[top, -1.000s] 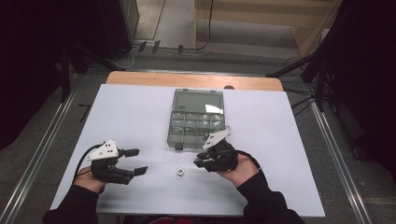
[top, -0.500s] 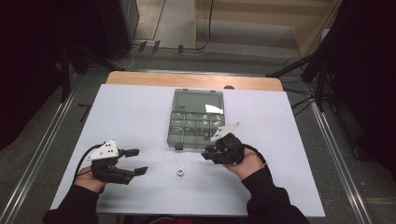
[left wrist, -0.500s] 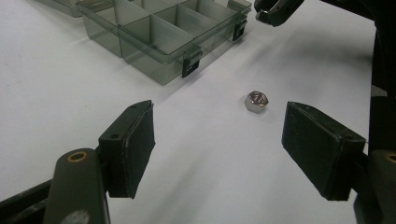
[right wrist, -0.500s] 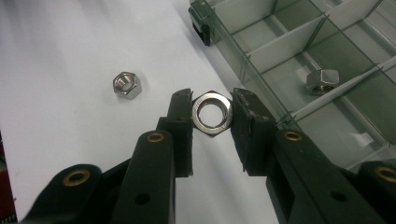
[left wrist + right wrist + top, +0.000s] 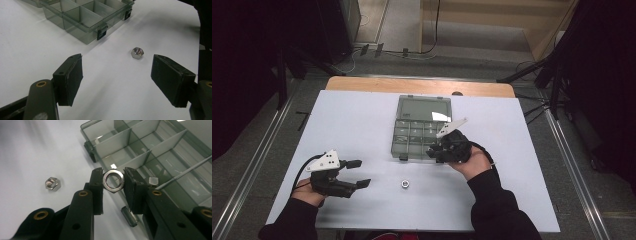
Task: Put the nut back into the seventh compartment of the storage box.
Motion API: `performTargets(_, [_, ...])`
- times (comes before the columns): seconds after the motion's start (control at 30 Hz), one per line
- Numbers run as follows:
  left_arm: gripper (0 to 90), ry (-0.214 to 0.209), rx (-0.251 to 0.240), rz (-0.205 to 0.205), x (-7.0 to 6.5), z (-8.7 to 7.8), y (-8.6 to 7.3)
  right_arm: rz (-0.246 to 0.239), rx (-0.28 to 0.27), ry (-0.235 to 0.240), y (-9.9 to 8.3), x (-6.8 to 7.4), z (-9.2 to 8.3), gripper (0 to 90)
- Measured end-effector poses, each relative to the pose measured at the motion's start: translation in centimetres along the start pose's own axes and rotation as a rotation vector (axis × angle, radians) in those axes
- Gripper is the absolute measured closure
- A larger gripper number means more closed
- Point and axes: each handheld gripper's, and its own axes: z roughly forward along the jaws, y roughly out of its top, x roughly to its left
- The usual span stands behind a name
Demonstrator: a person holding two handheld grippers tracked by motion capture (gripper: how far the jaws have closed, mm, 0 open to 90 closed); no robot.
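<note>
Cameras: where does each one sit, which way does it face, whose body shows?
High view: above the person's side, facing forward and down at the table; forearms, both hands show.
Left gripper view: rides the left tongs, facing a loose nut; open jaws show.
Right gripper view: rides the right tongs, facing the box; jaws clamp a second nut.
All share the loose nut and box.

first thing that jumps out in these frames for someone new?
The large hex nut pinched between the right gripper's jaws, held over the near edge of the open clear compartment box at the table's middle. Next, a smaller loose nut alone on the white table between the two hands, with the left gripper open and pointed toward it.
</note>
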Motion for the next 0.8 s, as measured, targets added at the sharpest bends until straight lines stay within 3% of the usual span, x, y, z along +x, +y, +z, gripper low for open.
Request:
performTargets(0.3, [25.9, 0.0, 0.003, 0.0, 0.0, 0.0, 0.0, 0.031, -0.008, -0.029, 1.1, -1.6, 0.4, 71.5])
performTargets(0.8, [25.9, 0.0, 0.0, -0.001, 0.0, 0.0, 0.0, 0.054, 0.039, -0.027, 0.6, -2.0, 1.5, 71.4])
